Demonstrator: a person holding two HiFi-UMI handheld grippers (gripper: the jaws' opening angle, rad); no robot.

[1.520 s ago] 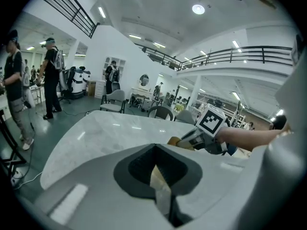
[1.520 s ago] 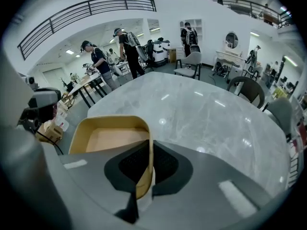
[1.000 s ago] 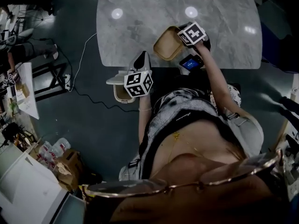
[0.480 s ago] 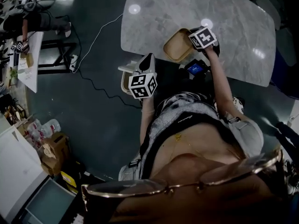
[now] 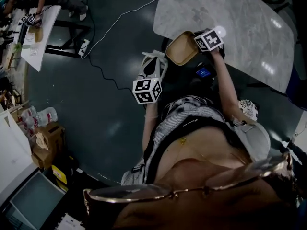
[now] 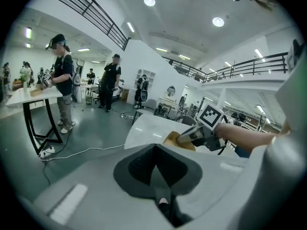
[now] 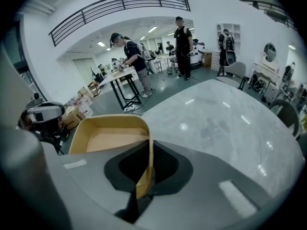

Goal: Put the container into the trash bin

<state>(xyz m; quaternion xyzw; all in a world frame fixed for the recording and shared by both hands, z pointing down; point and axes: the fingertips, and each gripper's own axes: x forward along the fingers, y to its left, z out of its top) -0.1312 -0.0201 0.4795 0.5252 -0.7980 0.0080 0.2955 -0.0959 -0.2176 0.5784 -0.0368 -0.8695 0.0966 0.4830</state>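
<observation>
R tongs (image 7: 146,169) are clamped right down, jaws nipped on one side wall of the tan container (image 7: 109,139), which sticks out ahead and to the left of the jaws, hollow side in plain view, inside bare. From the head view the same pair, R tongs (image 5: 194,43), have the container (image 5: 180,48) just off their tips at the corner edge of the grey marble table (image 5: 230,18), the slab spreading out ahead and right of them.

L tongs (image 5: 154,64) sit left of the R pair, apart from the container, dark floor under them. Their own view: L tongs (image 6: 156,169) w/ jaws pressed together, nothing btwn them. Ahead and right of them is the R pair w/ the container (image 6: 173,139); table (image 6: 144,128) straight ahead.

Farther left of the L tongs, a white cable (image 5: 112,27) snakes across the floor; beyond it people stand at a white table (image 5: 43,30).
</observation>
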